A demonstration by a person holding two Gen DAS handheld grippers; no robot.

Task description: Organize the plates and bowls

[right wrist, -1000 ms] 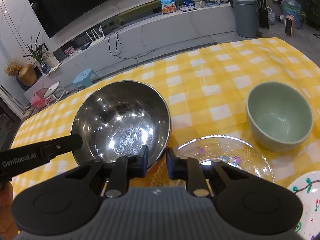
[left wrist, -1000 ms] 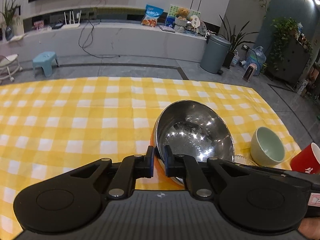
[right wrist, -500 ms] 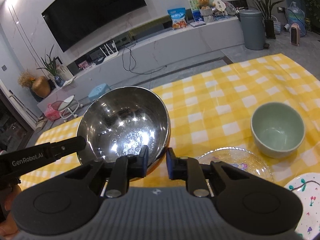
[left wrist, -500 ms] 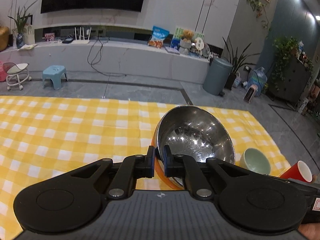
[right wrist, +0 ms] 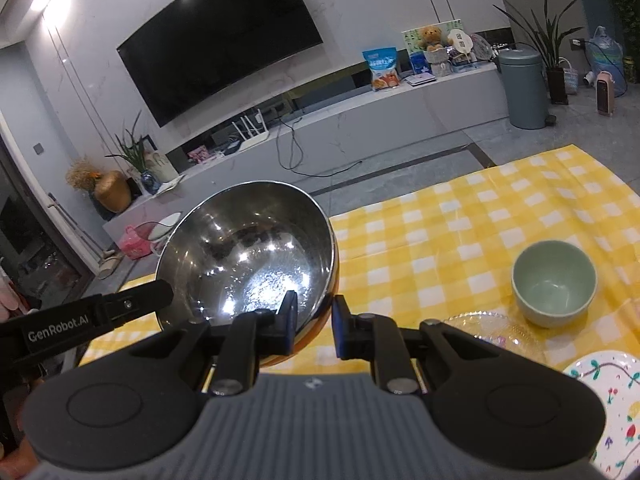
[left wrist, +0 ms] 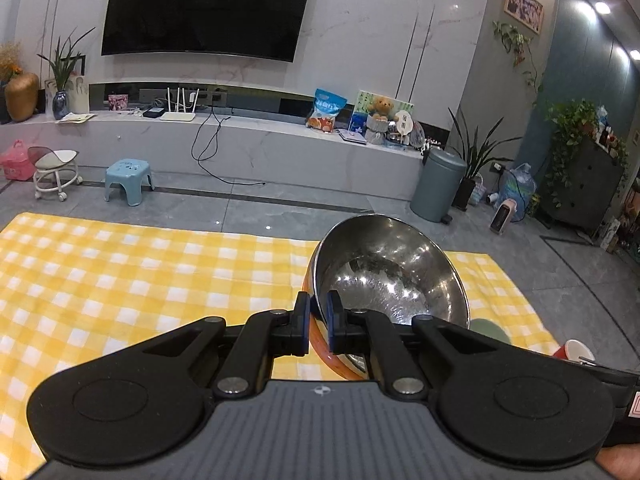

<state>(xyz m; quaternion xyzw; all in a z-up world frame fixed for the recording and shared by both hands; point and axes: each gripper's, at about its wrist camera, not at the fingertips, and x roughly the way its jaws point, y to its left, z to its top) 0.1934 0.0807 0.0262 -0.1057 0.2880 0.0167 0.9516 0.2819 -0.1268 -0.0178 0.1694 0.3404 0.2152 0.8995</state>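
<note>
A steel bowl with an orange outside (left wrist: 384, 276) (right wrist: 248, 256) is held up in the air above the yellow checked cloth (left wrist: 140, 280). My left gripper (left wrist: 318, 324) is shut on its near rim. My right gripper (right wrist: 312, 326) is shut on its rim from the other side, one finger inside and one outside. A green ceramic bowl (right wrist: 554, 284) stands on the cloth to the right, also partly seen in the left wrist view (left wrist: 490, 330). A clear glass plate (right wrist: 492, 332) lies in front of it. A white patterned plate (right wrist: 612, 400) lies at the lower right.
A red cup (left wrist: 574, 352) stands at the cloth's right edge. Beyond the cloth are a grey floor, a blue stool (left wrist: 128, 180), a grey bin (left wrist: 438, 184) and a long white TV bench (left wrist: 240, 144).
Both grippers have lifted the steel bowl higher off the cloth and tilted up, so the room fills more of both views. The green bowl and plates stayed put.
</note>
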